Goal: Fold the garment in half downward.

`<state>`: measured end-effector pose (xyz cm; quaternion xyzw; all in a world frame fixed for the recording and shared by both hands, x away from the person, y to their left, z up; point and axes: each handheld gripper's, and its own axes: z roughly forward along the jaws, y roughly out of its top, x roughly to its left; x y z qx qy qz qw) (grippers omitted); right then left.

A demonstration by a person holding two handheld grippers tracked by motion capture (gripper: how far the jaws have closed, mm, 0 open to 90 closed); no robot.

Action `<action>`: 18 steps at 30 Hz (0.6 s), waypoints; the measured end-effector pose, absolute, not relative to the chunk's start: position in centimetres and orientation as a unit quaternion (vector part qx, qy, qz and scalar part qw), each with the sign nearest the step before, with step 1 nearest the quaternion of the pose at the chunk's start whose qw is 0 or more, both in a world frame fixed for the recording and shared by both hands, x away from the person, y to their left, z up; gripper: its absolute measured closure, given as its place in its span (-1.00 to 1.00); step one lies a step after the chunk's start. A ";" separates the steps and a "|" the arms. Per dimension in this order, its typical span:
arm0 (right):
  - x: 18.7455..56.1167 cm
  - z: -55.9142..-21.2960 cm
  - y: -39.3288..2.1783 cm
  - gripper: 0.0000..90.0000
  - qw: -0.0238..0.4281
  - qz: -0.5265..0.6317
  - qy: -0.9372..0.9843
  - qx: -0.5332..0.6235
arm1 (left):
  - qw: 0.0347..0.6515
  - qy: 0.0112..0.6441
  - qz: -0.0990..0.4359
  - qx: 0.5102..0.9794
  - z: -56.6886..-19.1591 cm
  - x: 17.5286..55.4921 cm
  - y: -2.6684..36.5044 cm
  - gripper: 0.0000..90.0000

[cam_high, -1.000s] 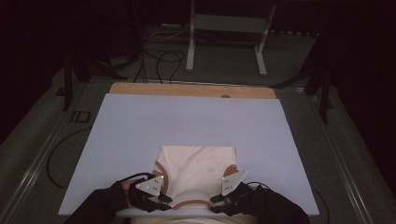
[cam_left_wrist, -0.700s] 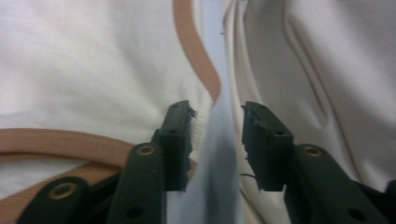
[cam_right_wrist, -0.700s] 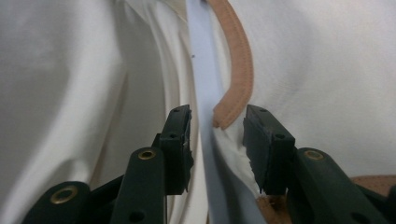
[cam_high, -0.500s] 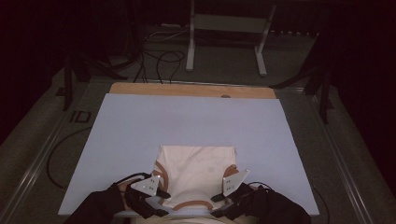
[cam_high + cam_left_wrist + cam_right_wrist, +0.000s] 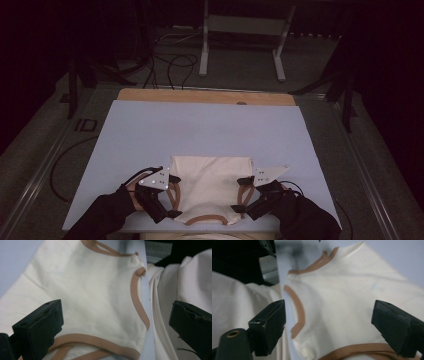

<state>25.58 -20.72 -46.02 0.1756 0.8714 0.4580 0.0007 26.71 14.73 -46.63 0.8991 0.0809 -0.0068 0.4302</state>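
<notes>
Lying flat at near edge of table (image 5: 150, 125), cream top w/ tan trim (image 5: 212, 187) sits btwn both tongs. Left gripper (image 5: 170, 196) jaws just opened wide, nothing gripped; right gripper (image 5: 239, 195) same, just opened, not pinching cloth.

Both the left gripper (image 5: 170, 196) and the right gripper (image 5: 241, 195) now stand wide open after just opening, lifted slightly off the cream garment (image 5: 210, 185), with nothing gripped between their jaws.
</notes>
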 end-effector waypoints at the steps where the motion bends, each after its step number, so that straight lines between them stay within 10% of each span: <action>1: 25.8 -45.8 -20.9 -0.78 0.009 0.461 0.869 0.181 | 0.433 0.084 -0.006 0.898 -46.5 26.9 14.8 -1.00; 18: 28.7 -43.3 -22.6 -0.78 0.092 0.483 0.845 0.209 | 0.446 0.132 0.060 0.883 -44.1 30.3 15.2 -1.00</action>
